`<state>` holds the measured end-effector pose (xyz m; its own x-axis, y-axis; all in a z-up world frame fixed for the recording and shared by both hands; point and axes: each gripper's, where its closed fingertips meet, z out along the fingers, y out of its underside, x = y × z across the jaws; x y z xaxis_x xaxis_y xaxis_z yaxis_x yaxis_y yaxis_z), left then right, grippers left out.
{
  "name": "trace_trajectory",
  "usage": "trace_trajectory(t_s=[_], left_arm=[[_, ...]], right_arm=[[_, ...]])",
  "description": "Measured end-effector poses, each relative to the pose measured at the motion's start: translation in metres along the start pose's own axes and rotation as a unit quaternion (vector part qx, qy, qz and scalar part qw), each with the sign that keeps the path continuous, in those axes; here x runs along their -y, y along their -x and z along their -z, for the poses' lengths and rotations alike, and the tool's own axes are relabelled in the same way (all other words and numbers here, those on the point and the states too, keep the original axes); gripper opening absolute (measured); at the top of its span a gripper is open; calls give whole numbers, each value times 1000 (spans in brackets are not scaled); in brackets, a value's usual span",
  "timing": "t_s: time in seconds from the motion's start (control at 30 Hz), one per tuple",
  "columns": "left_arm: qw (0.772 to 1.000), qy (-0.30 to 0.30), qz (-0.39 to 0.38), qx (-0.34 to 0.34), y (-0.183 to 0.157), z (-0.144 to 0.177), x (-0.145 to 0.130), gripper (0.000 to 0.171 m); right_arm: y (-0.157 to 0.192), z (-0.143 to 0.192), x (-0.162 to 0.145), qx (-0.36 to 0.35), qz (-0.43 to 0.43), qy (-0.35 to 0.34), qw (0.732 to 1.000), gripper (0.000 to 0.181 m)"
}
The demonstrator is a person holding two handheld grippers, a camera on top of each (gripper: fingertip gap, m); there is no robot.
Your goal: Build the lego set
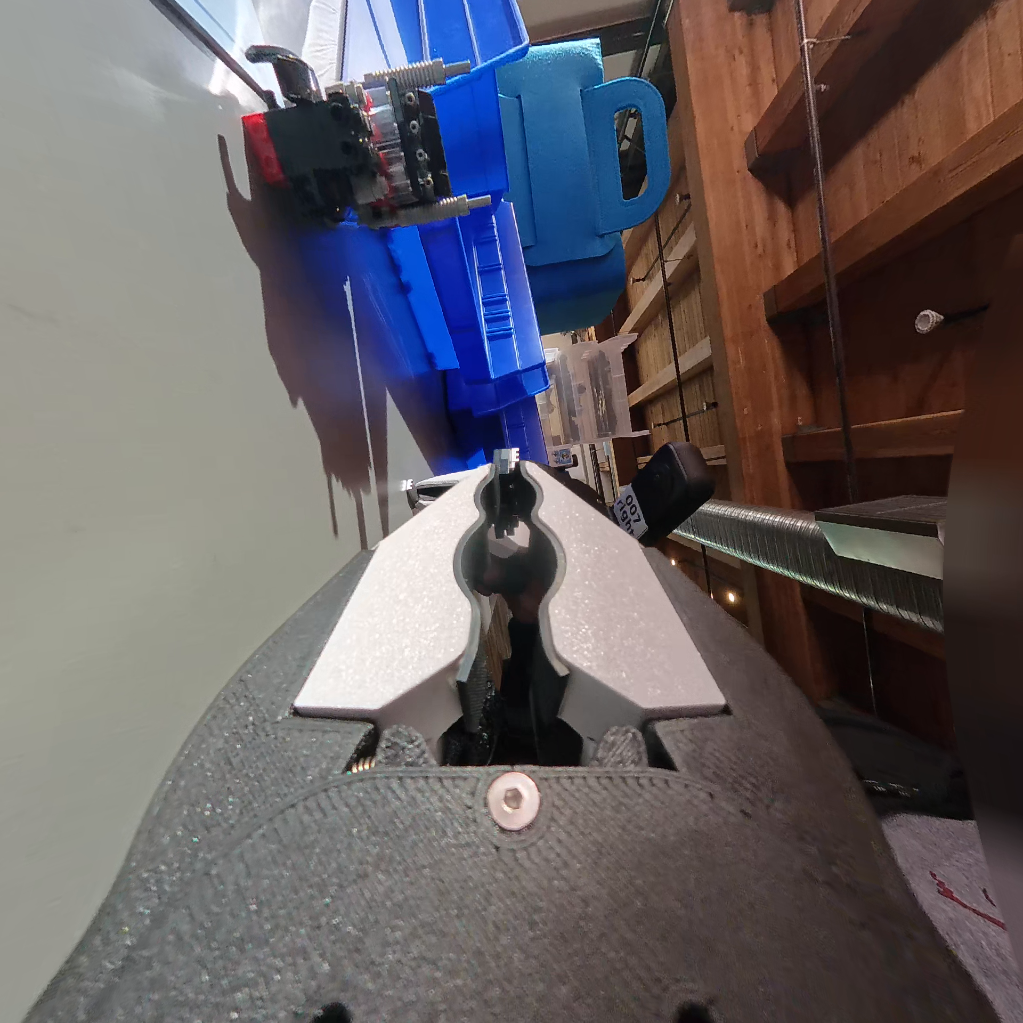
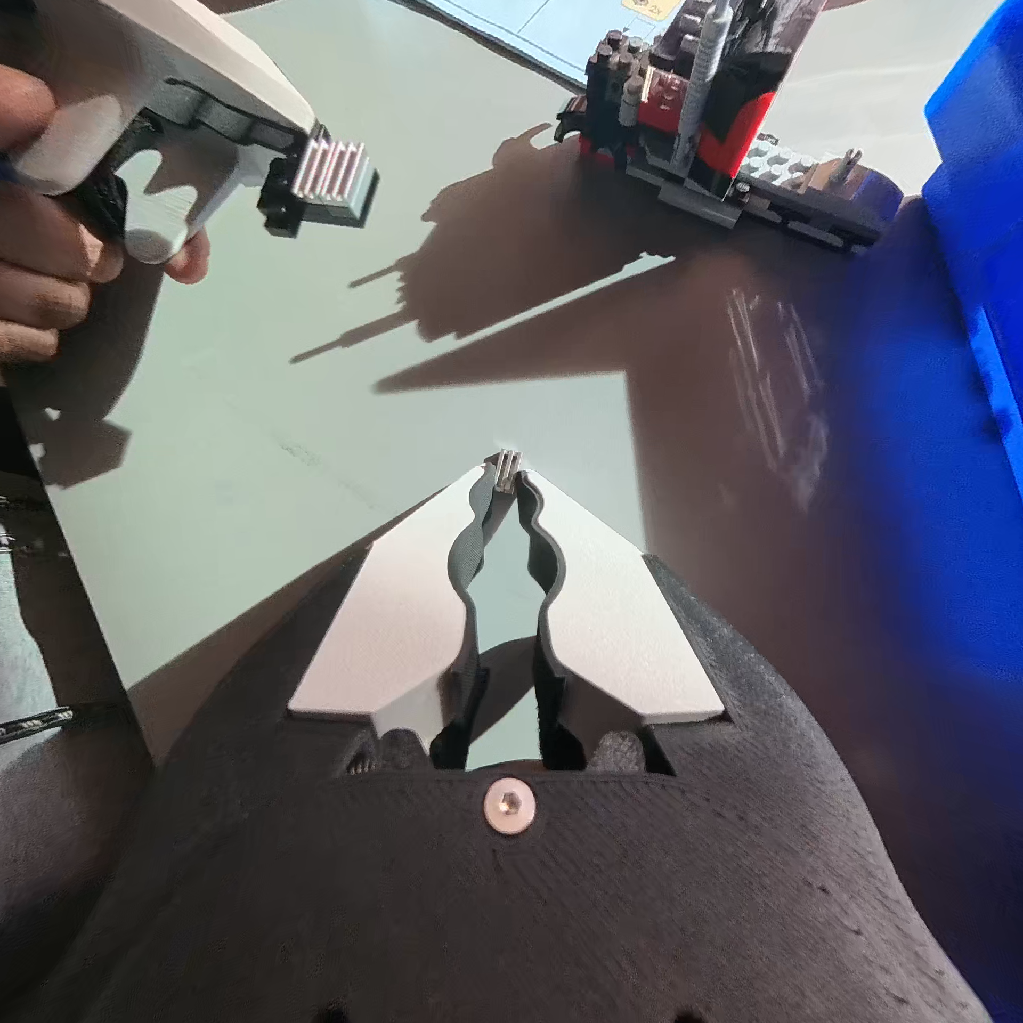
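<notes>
Left gripper point(image 1: 506, 462) rolled onto its side, worktop point(image 1: 110, 387) standing as a wall on the left, fingers point(image 1: 420, 559) pinching a small grey-and-black Lego sub-assembly point(image 1: 506, 487) at the tips. Seen from the right wrist view, the same left gripper point(image 2: 310, 149) hanging at far left above the worktop point(image 2: 249, 415), a hand point(image 2: 61, 243) wrapping its handle, the ribbed grey piece point(image 2: 332, 177) gripped in front. Right gripper point(image 2: 506, 476) tilting down over the worktop, fingers point(image 2: 409, 598) narrowed onto a tiny grey grooved Lego piece point(image 2: 508, 469). Partly built black-and-red Lego model point(image 2: 692, 122) sitting on the worktop at far right, just beside a blue bin point(image 2: 974, 221); an instruction sheet point(image 2: 531, 39) lying beyond it.
</notes>
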<state>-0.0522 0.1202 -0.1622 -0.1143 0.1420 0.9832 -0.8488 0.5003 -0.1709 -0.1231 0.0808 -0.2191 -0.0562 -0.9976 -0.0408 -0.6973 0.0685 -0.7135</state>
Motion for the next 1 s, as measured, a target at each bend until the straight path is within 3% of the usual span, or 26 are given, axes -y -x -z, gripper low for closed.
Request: trace_trajectory(t_s=[0.1,0.27,0.4,1.0], left_arm=[[1000,-4,2,6,2,0,1,5],[1000,-13,2,18,5,0,3,5],[1000,-14,0,25,7,-1,3,5],[999,-25,-3,40,11,0,5,5]], right_arm=[[2,1,10,5,0,-19,1000,9],[29,14,64,63,-19,-120,991,8],[48,10,87,75,-3,-137,988,8],[53,-14,87,29,32,-104,994,9]])
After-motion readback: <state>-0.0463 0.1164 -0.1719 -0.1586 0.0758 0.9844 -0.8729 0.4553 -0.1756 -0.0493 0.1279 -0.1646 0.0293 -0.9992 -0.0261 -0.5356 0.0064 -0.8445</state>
